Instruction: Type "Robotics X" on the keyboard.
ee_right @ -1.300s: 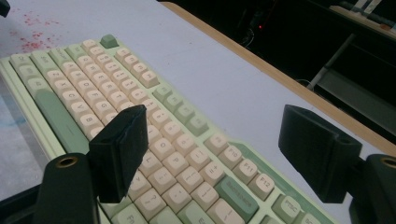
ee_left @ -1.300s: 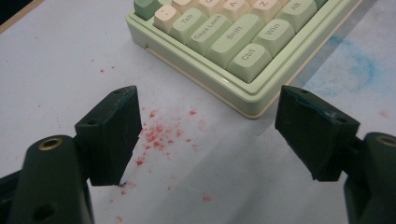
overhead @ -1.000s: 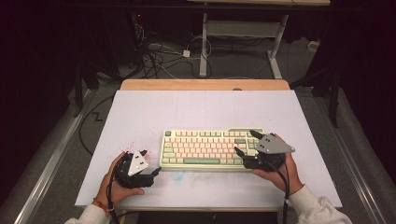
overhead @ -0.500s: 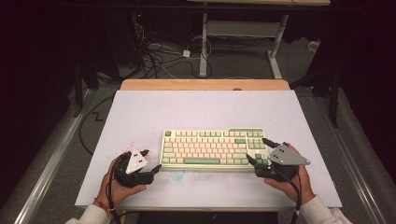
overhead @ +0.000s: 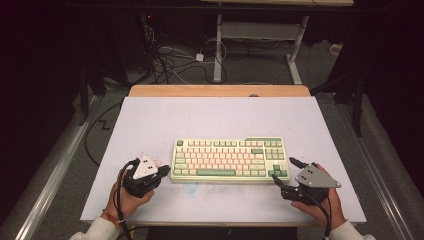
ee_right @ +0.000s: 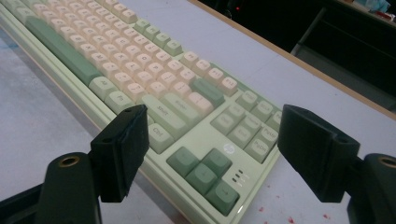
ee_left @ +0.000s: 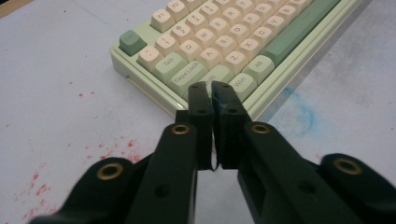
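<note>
Table [overhead: 220, 117], keyboard [overhead: 227, 159] between grippers

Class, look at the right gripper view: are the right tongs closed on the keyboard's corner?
No. The right tongs stand wide open, their two jaws apart on either side of the keyboard corner with the arrow keys, touching nothing.

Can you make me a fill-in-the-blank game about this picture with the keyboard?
1. The left gripper has its jaws ____, with nothing between them.
2. The right gripper has its jaws ____.
3. The keyboard lies on a white ____.
4. The red specks lie near the ____ gripper.

Missing words: shut; open; table; left
</note>
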A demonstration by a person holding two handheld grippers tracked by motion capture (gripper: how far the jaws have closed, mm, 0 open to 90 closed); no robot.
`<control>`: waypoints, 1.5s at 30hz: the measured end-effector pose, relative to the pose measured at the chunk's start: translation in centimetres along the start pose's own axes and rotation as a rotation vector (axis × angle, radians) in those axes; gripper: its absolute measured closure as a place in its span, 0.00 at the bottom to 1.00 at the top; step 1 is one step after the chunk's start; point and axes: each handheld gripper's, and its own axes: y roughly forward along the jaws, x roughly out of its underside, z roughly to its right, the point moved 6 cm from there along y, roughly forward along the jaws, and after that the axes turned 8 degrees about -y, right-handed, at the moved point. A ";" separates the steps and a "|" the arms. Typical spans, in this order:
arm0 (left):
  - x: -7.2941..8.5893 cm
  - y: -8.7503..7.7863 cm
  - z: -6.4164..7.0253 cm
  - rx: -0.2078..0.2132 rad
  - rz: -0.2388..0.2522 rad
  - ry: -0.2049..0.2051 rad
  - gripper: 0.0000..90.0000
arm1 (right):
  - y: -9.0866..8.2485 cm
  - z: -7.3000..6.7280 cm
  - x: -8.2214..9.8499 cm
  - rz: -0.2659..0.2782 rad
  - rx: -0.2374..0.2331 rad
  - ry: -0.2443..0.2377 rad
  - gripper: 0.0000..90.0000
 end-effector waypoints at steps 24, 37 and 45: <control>-6.1 4.2 3.3 0.103 -0.041 0.055 0.97 | 0.6 -0.3 0.5 -0.021 -0.014 -0.014 0.28; -7.8 8.1 6.0 0.154 -0.094 0.116 0.97 | 0.7 -0.6 0.7 -0.030 -0.026 -0.023 0.28; -7.9 9.8 6.9 0.154 -0.127 0.136 0.97 | 0.8 -0.7 0.8 -0.036 -0.033 -0.034 0.28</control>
